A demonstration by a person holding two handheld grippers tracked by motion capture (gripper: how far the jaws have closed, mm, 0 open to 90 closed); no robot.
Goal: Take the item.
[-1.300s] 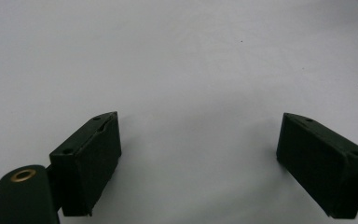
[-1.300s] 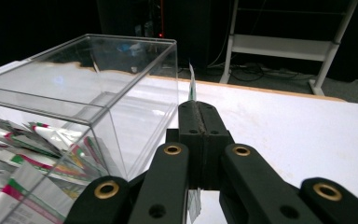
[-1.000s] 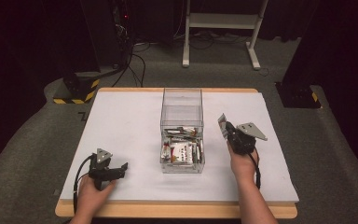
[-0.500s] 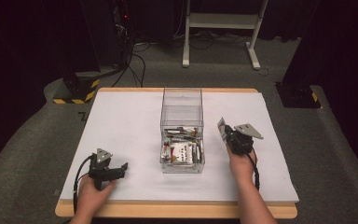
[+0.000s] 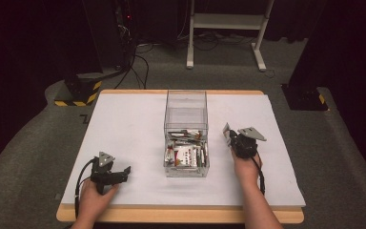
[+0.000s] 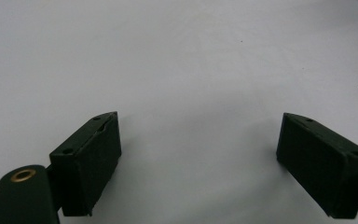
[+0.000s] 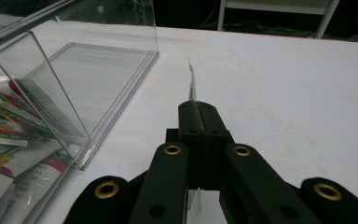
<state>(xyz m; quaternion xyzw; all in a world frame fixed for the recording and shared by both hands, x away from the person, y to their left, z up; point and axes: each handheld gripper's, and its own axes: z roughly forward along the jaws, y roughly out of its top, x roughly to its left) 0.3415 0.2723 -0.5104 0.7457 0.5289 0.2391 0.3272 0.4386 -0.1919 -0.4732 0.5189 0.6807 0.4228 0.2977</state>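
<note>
Here the right gripper point(image 7: 198, 109) is seen with its fingers pressed together on a thin packet point(image 7: 191, 81), probably a flat sachet, held edge-up above the white desk point(image 5: 124, 124), just beside the clear box point(image 5: 186, 138). The left gripper point(image 6: 198, 158) is rested on the desk, fingers wide apart, nothing between them.

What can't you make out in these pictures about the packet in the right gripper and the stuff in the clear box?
- Packet: right gripper view, edge-on, so its print is unreadable; right gripper hides its middle.
- Packets in the clear box: high view, too small to count.
- Left gripper: left gripper view, body cut off below.
</note>
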